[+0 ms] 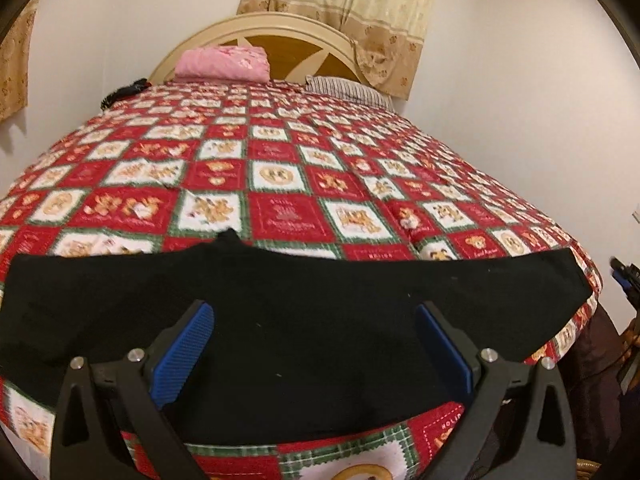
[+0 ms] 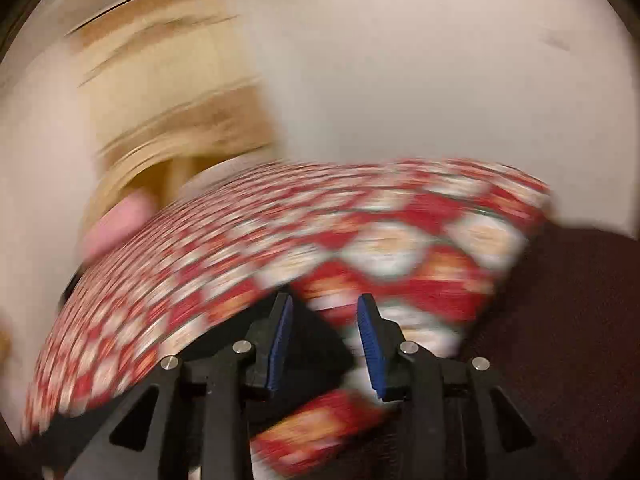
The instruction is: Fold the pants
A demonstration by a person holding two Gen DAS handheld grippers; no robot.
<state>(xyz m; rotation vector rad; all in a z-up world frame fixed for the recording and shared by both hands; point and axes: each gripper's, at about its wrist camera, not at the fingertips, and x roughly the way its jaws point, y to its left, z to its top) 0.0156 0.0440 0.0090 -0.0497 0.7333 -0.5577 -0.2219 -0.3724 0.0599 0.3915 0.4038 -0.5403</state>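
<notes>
two open grippers over black pants (image 1: 280,320)

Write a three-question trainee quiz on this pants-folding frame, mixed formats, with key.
1. True or false: the left gripper is clamped on the black pants.
2. What lies at the headboard end of the quilt? A) pink folded cloth B) blue towel C) laptop
3. Fill in: the pants lie across the ___ edge of the bed in the left wrist view.

Key
1. False: its jaws stand wide open over the cloth.
2. A, the pink folded cloth.
3. Near.
</notes>
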